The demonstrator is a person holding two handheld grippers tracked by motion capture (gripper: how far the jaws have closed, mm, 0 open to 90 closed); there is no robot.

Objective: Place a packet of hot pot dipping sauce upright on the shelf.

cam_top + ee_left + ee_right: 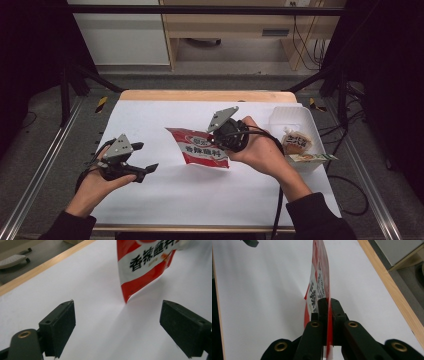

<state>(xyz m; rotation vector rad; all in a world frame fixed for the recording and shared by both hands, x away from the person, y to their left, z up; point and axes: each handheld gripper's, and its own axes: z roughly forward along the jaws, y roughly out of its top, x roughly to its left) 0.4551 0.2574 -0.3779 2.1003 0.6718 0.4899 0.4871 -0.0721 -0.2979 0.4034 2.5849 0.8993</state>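
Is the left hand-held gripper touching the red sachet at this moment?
Apart. In the left gripper view, the left hand-held gripper has its jaws wide open, and bare white table lies between them and the red sachet ahead.

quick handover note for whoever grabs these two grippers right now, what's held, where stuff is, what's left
Right gripper: shut on the red sauce packet, holding it on edge over the white table.
Left gripper: open, holding nothing, off to the packet's left.
White bin at the right edge already holds a round bun pack and a flat packet.
Done: packet gripped.
Left, probably: carry it to the bin and let go.
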